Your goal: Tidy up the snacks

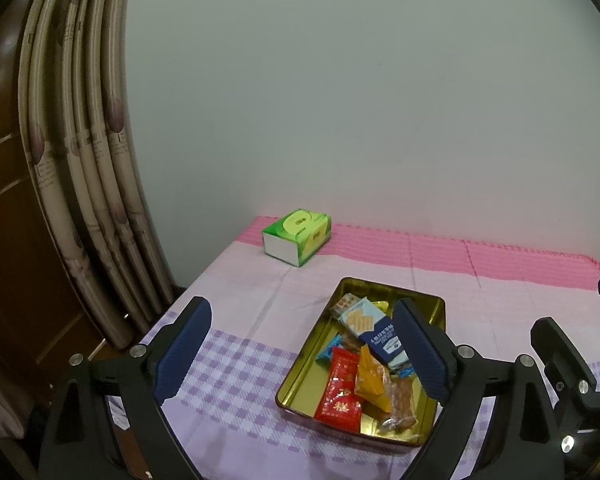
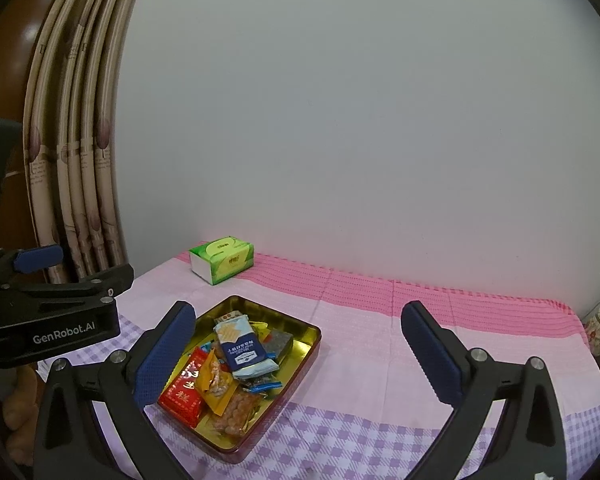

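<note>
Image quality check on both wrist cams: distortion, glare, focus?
Left wrist view: strong fisheye bowing of the curtain, dark vignette in the corners, dim flat light, mild glare on the gold tin's inner wall, snacks reasonably sharp. Right wrist view: same barrel distortion and vignette, reflection on the tin's floor, the red packet readable, wall evenly lit with no hard shadows.

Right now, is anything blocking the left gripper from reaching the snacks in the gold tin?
Nothing visible does. The left gripper is open and empty just in front of the gold tin, which has no lid, so the snacks lie exposed. The green tissue box sits well behind.
</note>
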Motion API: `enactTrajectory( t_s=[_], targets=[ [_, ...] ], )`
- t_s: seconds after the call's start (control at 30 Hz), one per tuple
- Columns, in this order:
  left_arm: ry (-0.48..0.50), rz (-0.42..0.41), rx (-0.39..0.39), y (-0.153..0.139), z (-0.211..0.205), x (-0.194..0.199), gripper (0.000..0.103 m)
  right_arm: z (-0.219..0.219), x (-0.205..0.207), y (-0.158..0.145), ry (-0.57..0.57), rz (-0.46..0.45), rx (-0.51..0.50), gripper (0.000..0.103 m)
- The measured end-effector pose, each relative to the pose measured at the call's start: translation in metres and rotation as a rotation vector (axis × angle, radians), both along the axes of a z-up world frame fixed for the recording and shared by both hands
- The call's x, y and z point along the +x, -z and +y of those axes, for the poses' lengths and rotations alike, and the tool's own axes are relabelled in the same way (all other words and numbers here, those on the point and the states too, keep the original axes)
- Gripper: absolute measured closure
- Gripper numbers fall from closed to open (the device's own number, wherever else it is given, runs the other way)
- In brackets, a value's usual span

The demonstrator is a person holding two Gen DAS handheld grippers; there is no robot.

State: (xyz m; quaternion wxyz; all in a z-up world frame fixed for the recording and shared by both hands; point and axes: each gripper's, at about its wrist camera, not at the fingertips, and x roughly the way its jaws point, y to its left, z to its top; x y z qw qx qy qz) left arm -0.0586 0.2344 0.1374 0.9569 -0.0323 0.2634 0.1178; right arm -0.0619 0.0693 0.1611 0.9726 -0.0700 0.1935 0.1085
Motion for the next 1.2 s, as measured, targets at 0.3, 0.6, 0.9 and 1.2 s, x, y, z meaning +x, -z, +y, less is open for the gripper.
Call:
enactTrajectory(
  t_s=[0.3, 0.6, 0.9, 1.2],
  targets=[
    [0.002, 0.007, 0.001, 0.001, 0.000, 0.000, 0.008, -0.002, 0.002, 0.004, 0.002, 0.014, 0.002, 0.001],
    [0.019, 0.047, 0.021, 0.010, 0.002, 0.006, 0.008, -0.004, 0.007, 0.013, 0.002, 0.045, 0.000, 0.001],
    [0.021, 0.103, 0.036, 0.023, 0.004, 0.018, 0.006, -0.009, 0.016, 0.024, 0.013, 0.084, 0.017, 0.001],
    [0.028, 0.128, 0.058, 0.030, 0.001, 0.026, 0.005, -0.010, 0.020, 0.030, 0.013, 0.099, 0.018, 0.001]
  ],
)
